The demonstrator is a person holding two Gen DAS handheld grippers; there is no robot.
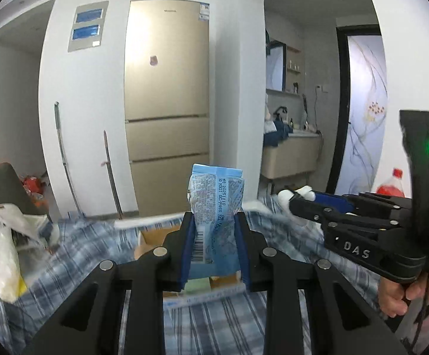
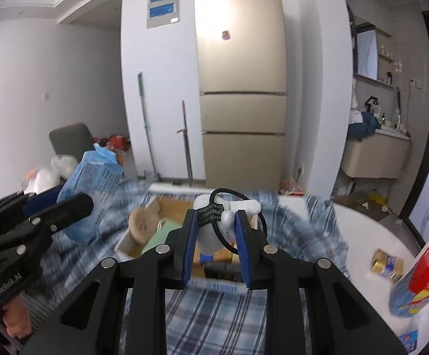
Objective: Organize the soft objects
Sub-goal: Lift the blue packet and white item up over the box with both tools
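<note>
In the left wrist view, low centre of the frame, your left gripper (image 1: pixel 214 230) is clamped on a blue pack (image 1: pixel 216 204), held upright between the blue pads over the plaid cloth (image 1: pixel 96 242). Behind it, upper centre, stands the fridge (image 1: pixel 167 88). At the right edge your right gripper (image 1: pixel 296 199) reaches in, pinching a white toy (image 1: pixel 285 196).

In the right wrist view, the pack (image 2: pixel 91 189) sits at left in the left gripper (image 2: pixel 80 199). At centre, your right gripper (image 2: pixel 217 227) is closed on the white toy (image 2: pixel 211 236) with its black band (image 2: pixel 244 224), above the open box (image 2: pixel 173 207). A red bottle (image 2: pixel 421 269) stands at lower right.
</note>
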